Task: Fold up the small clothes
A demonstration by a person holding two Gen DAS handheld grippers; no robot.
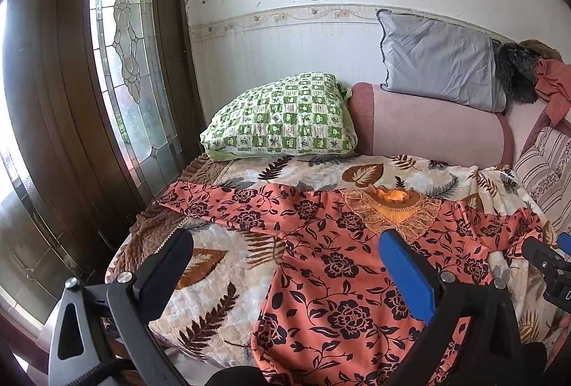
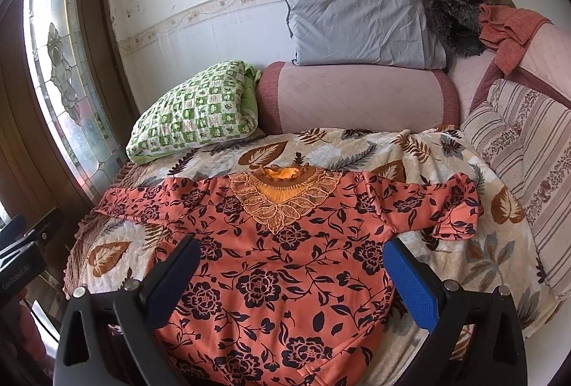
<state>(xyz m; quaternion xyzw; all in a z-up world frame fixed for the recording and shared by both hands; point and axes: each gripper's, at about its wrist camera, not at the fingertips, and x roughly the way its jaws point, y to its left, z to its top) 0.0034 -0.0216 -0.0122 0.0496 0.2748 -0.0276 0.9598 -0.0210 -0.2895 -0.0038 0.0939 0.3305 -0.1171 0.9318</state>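
An orange floral top (image 1: 332, 264) (image 2: 285, 250) with a lace collar (image 2: 282, 196) lies flat and face up on a leaf-patterned blanket (image 1: 214, 282) (image 2: 342, 143), both sleeves spread out sideways. My left gripper (image 1: 285, 243) is open and empty, held above the top's left side and left sleeve (image 1: 221, 204). My right gripper (image 2: 291, 250) is open and empty, held above the middle of the top's body. The right gripper's tip shows at the right edge of the left wrist view (image 1: 546, 257).
A green checked pillow (image 2: 192, 118), a pink bolster (image 2: 357, 96) and a grey pillow (image 2: 360, 25) lie at the back by the wall. A striped cushion (image 2: 528, 150) sits on the right. A wooden door with leaded glass (image 1: 125, 46) stands on the left.
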